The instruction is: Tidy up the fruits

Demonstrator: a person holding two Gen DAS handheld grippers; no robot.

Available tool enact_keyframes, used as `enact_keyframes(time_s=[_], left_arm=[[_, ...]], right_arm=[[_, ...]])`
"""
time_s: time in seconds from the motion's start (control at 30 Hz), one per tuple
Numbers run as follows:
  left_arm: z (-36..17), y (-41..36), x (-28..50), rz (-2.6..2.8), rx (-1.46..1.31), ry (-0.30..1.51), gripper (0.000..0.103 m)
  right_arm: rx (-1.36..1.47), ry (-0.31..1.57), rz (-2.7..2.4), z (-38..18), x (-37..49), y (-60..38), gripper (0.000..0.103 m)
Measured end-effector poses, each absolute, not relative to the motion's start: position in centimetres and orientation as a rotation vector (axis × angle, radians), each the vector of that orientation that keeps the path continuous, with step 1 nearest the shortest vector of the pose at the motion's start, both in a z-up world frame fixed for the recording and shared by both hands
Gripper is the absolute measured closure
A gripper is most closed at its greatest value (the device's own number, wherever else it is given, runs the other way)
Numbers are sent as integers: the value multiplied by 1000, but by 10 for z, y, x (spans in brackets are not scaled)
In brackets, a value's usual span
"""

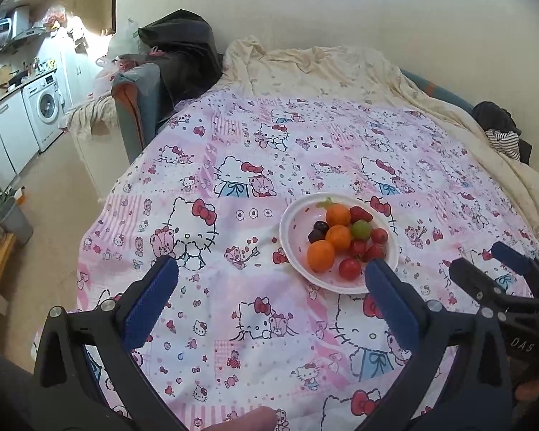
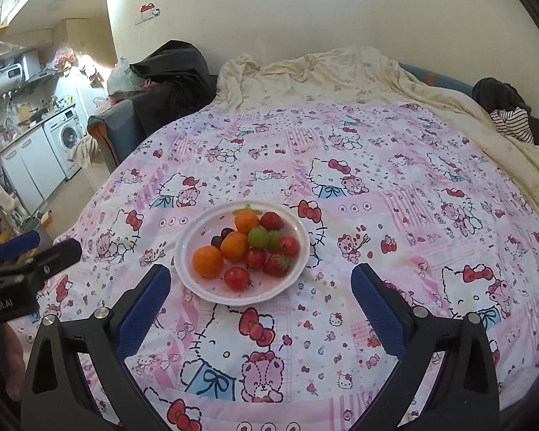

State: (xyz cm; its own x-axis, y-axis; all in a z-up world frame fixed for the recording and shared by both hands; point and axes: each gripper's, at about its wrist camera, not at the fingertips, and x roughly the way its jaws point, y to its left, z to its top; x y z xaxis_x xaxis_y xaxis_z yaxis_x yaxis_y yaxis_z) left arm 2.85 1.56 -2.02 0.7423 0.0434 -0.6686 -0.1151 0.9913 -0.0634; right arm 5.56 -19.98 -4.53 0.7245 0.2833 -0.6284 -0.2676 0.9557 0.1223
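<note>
Jaws apart, "DAS" on right gripper (image 1: 485, 265)

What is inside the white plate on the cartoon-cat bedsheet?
The white plate holds three oranges, strawberries, cherry tomatoes, green grapes and dark grapes. Anything beneath the pile is hidden.

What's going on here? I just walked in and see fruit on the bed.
A person holds a gripper in each hand over a bed with a cartoon-cat sheet. A white plate holds oranges, strawberries, tomatoes, green grapes and dark grapes. The left gripper and right gripper are both open, holding nothing. Sorting hasn't started.
</note>
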Motion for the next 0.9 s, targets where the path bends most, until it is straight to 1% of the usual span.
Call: enact_keyframes(time_s=[0.9], left_arm=[[-18, 16, 29, 81, -97, 718, 0]], right_arm=[[62, 712, 305, -46, 59, -205, 0]])
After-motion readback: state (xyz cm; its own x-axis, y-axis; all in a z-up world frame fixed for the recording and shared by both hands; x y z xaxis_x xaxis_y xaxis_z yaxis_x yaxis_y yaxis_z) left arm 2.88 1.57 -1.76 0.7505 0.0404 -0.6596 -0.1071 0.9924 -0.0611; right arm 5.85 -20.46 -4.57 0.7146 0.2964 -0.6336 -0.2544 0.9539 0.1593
